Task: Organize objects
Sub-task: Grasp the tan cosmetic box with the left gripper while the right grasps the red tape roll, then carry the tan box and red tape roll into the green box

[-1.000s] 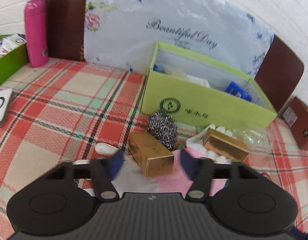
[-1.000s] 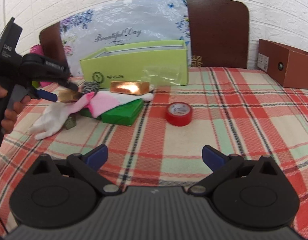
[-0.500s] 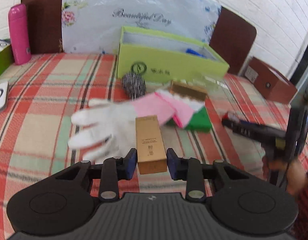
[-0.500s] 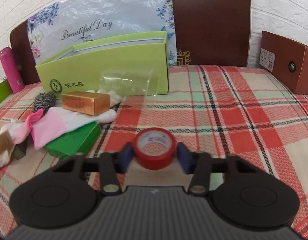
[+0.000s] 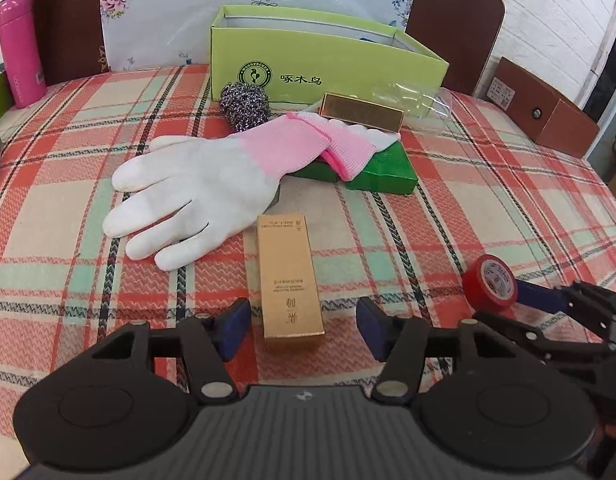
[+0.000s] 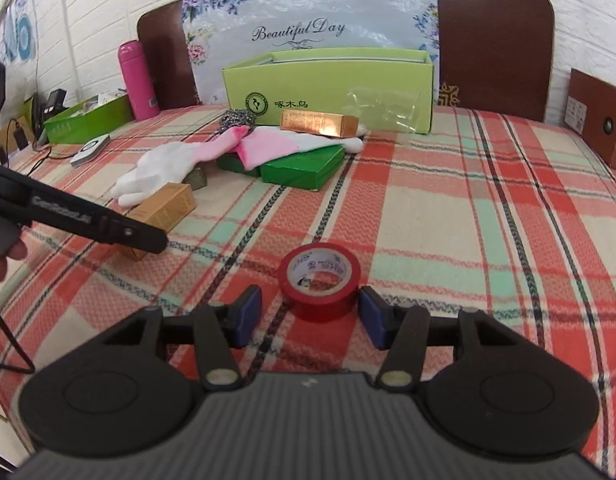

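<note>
Left gripper [image 5: 303, 326] opening, tall gold cardboard box [image 5: 288, 278] between unclamped pads; right gripper [image 6: 310, 317] opening, freeing red tape roll [image 6: 319, 279], both apparently set down for sorting.

You have a long gold carton [image 5: 290, 276] lying flat on the plaid cloth, its near end toward you, its far end just beside the white-and-pink glove [image 5: 212, 176]. Your red tape roll [image 6: 319, 280] rests on the cloth, tilted, with its hole facing up. A second gold carton [image 5: 361, 112] lies across the green flat box [image 5: 381, 168], in front of the lime-green open box [image 5: 319, 60].
</note>
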